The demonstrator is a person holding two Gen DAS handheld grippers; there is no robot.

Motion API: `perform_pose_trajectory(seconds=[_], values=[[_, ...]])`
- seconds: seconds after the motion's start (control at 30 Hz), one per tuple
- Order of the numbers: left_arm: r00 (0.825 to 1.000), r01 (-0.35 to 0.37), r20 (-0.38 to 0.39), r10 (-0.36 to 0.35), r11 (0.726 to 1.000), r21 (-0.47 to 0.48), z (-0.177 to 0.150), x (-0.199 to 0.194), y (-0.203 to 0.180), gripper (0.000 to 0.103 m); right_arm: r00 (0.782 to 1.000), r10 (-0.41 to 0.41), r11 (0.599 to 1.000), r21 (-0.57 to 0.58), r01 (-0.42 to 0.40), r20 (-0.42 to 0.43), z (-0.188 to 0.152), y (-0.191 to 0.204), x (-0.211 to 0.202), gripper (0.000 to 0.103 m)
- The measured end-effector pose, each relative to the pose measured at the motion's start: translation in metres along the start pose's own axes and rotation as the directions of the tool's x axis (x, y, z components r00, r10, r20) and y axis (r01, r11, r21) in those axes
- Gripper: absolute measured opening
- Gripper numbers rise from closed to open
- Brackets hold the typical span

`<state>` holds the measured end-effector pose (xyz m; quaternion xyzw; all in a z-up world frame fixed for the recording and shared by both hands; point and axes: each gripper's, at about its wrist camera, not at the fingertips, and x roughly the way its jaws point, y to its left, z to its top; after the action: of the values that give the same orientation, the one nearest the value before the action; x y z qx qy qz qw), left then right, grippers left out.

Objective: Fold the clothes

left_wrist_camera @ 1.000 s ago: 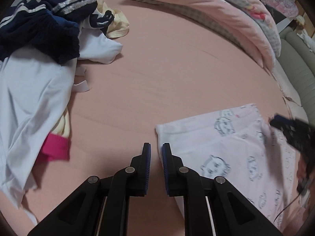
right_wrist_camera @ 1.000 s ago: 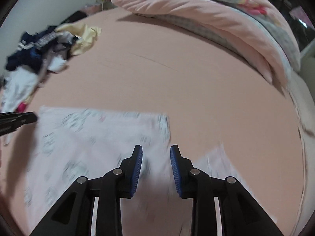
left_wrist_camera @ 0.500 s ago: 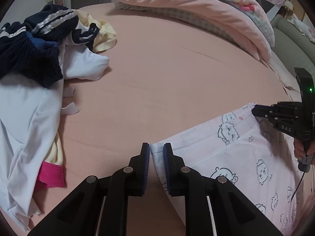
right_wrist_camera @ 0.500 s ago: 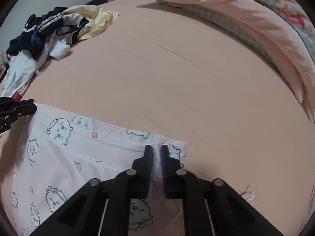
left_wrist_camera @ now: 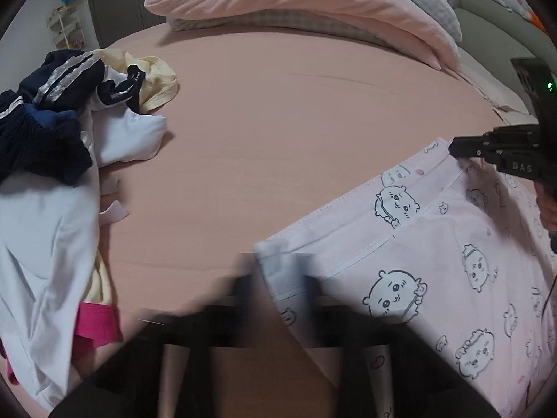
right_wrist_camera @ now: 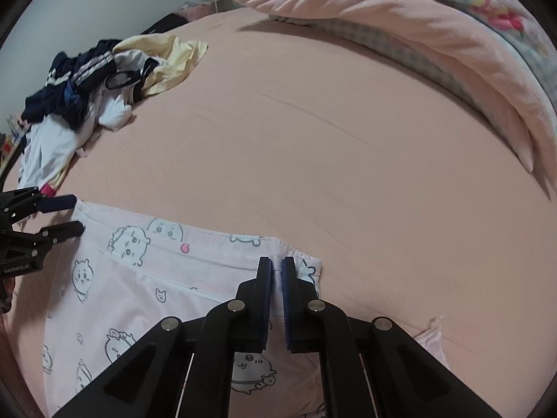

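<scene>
On the pink bed (right_wrist_camera: pixel 348 139), one printed pink garment (right_wrist_camera: pixel 146 299) lies at six o'clock, both grippers clenched on its top hem: right gripper (right_wrist_camera: pixel 276 278) at the right corner, left gripper (left_wrist_camera: pixel 278 278), just closed, at the left. One clothes pile (right_wrist_camera: pixel 87 97) sits at ten o'clock, one folded quilt (right_wrist_camera: pixel 400 28) at one.

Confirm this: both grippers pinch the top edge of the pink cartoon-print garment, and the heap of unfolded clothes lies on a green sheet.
Not quite: the sheet is pink, not green, as the right wrist view shows. The rest holds: the left gripper and the right gripper pinch the garment's top edge, and the heap lies on that sheet.
</scene>
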<state>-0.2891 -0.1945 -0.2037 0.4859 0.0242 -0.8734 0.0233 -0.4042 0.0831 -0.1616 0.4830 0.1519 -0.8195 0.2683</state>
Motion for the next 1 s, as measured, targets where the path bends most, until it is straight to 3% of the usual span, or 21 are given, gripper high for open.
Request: perform_pose_trajectory(seconds=[0.2, 0.4, 0.47, 0.53, 0.57, 0.7, 0.77, 0.83, 1.0], values=[[0.996, -0.028, 0.085, 0.030, 0.999, -0.021, 0.005, -0.021, 0.003, 0.003, 0.995, 0.046, 0.998, 0.037, -0.050, 0.092, 0.009, -0.002, -0.021, 0.003], [0.994, -0.066, 0.074, 0.075, 0.992, -0.112, 0.002, -0.005, 0.024, 0.002, 0.995, 0.031, 0.995, 0.087, -0.040, 0.096, 0.014, -0.015, -0.011, 0.003], [0.998, -0.022, 0.046, 0.031, 0.985, -0.169, 0.000, 0.004, 0.036, 0.002, 0.994, 0.056, 0.989, 0.133, -0.068, 0.092, 0.014, -0.023, -0.001, 0.002], [0.999, 0.041, 0.037, -0.033, 0.971, -0.235, -0.001, 0.007, 0.047, 0.002, 0.996, 0.087, 0.983, 0.160, -0.091, 0.034, 0.014, -0.028, 0.018, 0.003], [0.996, 0.087, 0.037, -0.080, 0.961, -0.262, -0.001, 0.004, 0.050, 0.003, 0.995, 0.096, 0.982, 0.166, -0.094, -0.006, 0.015, -0.029, 0.028, 0.003], [0.979, 0.201, 0.052, -0.195, 0.940, -0.277, 0.001, -0.006, 0.049, 0.006, 0.998, 0.070, 0.978, 0.195, -0.069, 0.006, 0.026, -0.031, 0.019, 0.004], [0.970, 0.243, 0.056, -0.237, 0.931, -0.272, 0.002, -0.009, 0.046, 0.006, 0.999, 0.019, 0.976, 0.218, -0.027, 0.038, 0.027, -0.035, 0.005, 0.011], [0.971, 0.238, 0.037, -0.237, 0.935, -0.264, 0.000, -0.006, 0.042, 0.007, 0.999, -0.037, 0.975, 0.218, 0.033, 0.014, 0.025, -0.039, -0.001, 0.041], [0.972, 0.232, 0.040, -0.230, 0.930, -0.286, 0.006, -0.015, 0.051, 0.007, 1.000, -0.007, 0.967, 0.254, 0.014, -0.031, 0.007, -0.056, -0.004, 0.044]])
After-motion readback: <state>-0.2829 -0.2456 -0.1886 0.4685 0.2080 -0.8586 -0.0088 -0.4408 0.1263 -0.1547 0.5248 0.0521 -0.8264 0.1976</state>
